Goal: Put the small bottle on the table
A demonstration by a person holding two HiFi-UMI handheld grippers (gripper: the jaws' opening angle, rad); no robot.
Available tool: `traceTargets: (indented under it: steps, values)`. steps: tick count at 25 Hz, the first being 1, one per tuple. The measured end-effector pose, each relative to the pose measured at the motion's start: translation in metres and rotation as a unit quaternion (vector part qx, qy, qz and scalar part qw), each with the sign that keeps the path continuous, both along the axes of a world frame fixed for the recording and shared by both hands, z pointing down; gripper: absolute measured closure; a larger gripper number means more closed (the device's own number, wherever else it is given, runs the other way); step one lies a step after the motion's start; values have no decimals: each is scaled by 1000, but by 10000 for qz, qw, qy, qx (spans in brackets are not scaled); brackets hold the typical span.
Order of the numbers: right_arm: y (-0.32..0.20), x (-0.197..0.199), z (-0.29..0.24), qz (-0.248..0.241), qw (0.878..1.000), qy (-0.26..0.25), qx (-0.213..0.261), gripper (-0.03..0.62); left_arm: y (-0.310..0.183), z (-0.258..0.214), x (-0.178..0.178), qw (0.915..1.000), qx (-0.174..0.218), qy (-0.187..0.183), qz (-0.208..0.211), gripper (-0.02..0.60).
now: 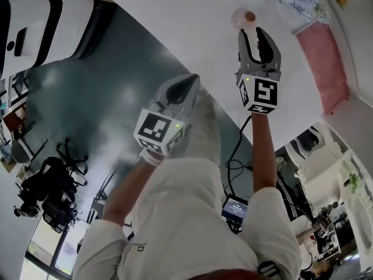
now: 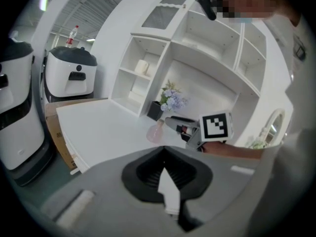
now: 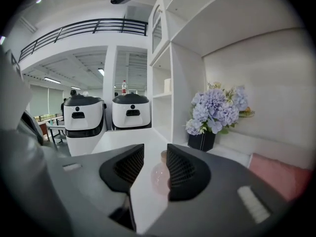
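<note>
One rounded, translucent pink bottle (image 1: 240, 18) stands on smooth white table (image 1: 175, 28).

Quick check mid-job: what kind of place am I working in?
Probably a robotics lab with a mock home corner: white robot units parked beside a white shelf unit with flowers.

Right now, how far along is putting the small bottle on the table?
Done, by the look of it: the small bottle stands upright on the white table. In hand: nothing. The right tongs are open with the bottle at their tips, unsqueezed; the left tongs are shut and empty. Left: only backing the right tongs away.
</note>
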State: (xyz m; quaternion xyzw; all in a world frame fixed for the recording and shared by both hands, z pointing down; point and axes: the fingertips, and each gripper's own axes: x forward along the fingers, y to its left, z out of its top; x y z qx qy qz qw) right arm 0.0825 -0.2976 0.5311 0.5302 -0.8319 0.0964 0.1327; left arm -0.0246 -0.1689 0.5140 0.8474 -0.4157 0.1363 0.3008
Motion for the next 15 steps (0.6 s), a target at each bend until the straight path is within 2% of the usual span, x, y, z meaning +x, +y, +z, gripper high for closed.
traceTargets:
  steps: [4, 7, 15]
  values:
    - [19, 4, -17, 86, 9999, 80, 56, 568, 13, -13, -7, 10000, 76, -45, -1, 580]
    - [34, 7, -31, 154, 9998, 40, 74, 594, 21, -25, -9, 9999, 147, -42, -29, 580]
    - [78, 1, -76, 28, 9996, -265, 70, 594, 54, -69, -10, 9991, 391, -107, 85, 580]
